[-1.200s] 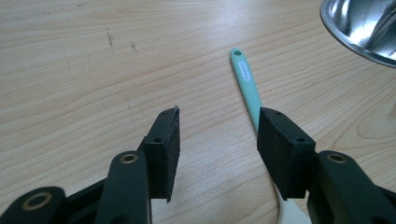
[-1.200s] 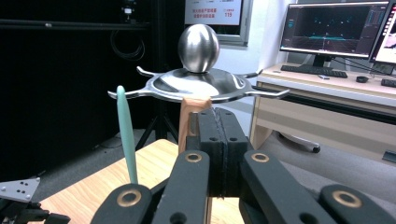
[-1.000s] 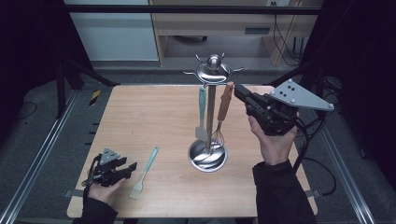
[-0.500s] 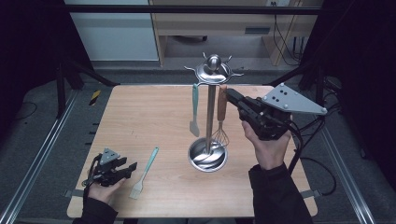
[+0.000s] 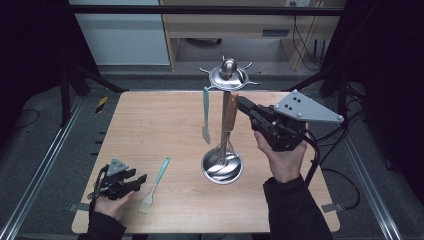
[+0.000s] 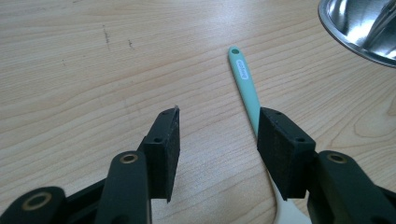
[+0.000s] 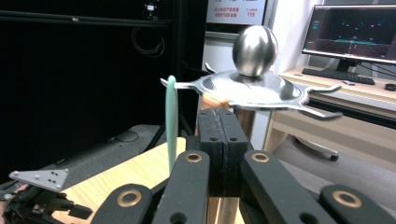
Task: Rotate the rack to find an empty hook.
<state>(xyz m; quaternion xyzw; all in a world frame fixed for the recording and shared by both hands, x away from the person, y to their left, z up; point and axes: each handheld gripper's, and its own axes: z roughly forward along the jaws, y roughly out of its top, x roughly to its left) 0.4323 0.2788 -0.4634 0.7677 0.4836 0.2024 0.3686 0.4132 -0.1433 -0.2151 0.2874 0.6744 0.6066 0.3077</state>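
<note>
My bench is a light wood-grain table (image 5: 150, 125). Directly on it: a steel utensil stand, its round dished base (image 5: 222, 167) sitting right of centre, and a mint-handled spatula (image 5: 155, 185) lying flat near the front left, pale head toward me, handle running up and right toward the base but apart from it. In my left gripper view the handle end has a hole and a small white label, with the base rim in the top right corner. My left gripper (image 5: 120, 181) sits low at the front left edge, just beside the spatula; can't tell whether it touches the wood.
</note>
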